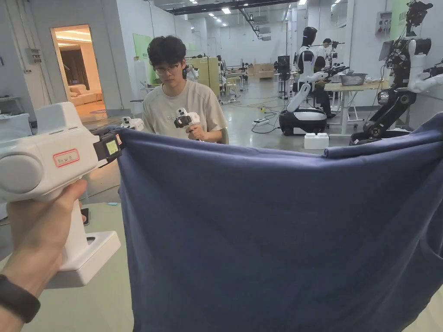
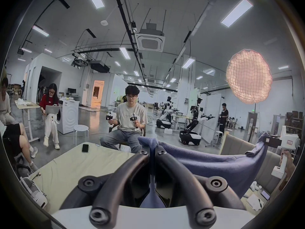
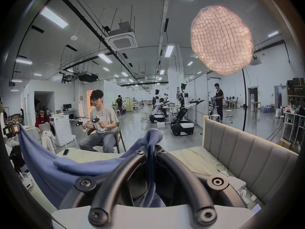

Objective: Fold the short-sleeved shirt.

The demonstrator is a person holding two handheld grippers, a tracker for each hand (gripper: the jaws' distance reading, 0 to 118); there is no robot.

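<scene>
A dark blue shirt (image 1: 268,233) hangs spread in the air in front of me, held up by its top edge. My left gripper (image 1: 113,147) is shut on its upper left corner; in the left gripper view its jaws (image 2: 152,147) pinch a tuft of the blue shirt (image 2: 214,164). In the right gripper view my right gripper (image 3: 151,147) is shut on the other corner of the shirt (image 3: 49,163), cloth bunching above the jaws. The right gripper (image 2: 270,140) also appears far right in the left gripper view, and the left gripper (image 3: 12,129) at the far left of the right gripper view.
A pale green bed surface (image 2: 69,166) lies below the shirt, with a phone (image 2: 85,148) near its far edge and a grey padded headboard (image 3: 244,151) on the right. A seated person (image 1: 181,103) holding two grippers faces me. Wheeled robots (image 1: 303,116) stand behind.
</scene>
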